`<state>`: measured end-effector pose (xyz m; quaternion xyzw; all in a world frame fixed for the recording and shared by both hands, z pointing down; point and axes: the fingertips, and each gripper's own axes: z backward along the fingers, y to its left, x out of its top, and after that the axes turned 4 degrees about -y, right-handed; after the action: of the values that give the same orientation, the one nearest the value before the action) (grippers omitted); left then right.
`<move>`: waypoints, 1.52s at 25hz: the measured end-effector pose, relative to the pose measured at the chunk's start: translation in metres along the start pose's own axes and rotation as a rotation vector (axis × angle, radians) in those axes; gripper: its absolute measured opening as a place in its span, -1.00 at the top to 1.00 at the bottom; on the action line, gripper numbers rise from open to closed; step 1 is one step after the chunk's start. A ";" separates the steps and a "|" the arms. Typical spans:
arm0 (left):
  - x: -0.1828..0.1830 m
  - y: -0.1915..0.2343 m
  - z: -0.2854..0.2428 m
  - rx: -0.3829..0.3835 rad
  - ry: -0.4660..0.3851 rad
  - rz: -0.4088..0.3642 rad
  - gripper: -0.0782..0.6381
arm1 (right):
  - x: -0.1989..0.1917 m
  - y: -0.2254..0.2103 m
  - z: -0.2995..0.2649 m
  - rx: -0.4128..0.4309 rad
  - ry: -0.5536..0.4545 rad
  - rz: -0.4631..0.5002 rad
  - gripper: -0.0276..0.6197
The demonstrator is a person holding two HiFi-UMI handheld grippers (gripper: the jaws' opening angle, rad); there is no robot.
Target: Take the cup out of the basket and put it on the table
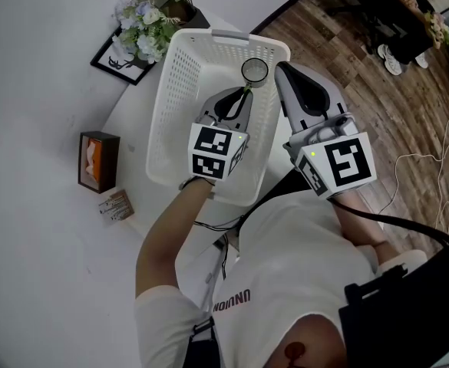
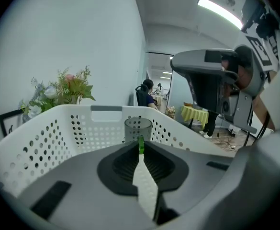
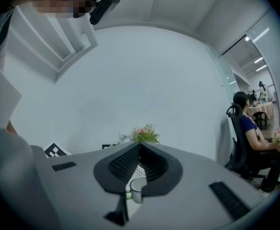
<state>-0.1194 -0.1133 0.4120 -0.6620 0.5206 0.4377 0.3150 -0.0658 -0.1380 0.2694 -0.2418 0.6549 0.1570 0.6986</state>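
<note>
A grey see-through cup [image 1: 255, 70] stands at the far right end of the white perforated basket [image 1: 170, 75] on the white table [image 1: 128, 117]. My left gripper [image 1: 246, 92] reaches into the basket and is shut on a thin green strip on the cup's near side. In the left gripper view that strip sits pinched at my left gripper's [image 2: 140, 145] tips, with the cup [image 2: 138, 126] just beyond. My right gripper [image 1: 279, 66] hovers by the basket's right rim, shut and holding nothing. The right gripper view shows the cup [image 3: 136, 189] below my right gripper [image 3: 139, 145].
A flower arrangement [image 1: 151, 14] and a black picture frame [image 1: 120, 60] stand beyond the basket's far left corner. A brown box [image 1: 98, 159] and a small packet [image 1: 117, 204] lie left of the basket. Wood floor [image 1: 378, 90] begins past the table's right edge.
</note>
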 end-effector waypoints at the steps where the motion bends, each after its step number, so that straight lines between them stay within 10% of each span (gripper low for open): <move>1: 0.001 0.000 0.001 0.001 -0.005 -0.004 0.67 | 0.000 0.001 0.000 0.002 0.002 0.003 0.85; 38: 0.049 -0.015 0.032 0.031 -0.277 -0.136 0.67 | 0.001 0.004 -0.003 0.003 0.012 0.055 0.86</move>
<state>-0.1091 -0.1017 0.3540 -0.6240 0.4327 0.4943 0.4231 -0.0703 -0.1363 0.2682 -0.2237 0.6657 0.1736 0.6904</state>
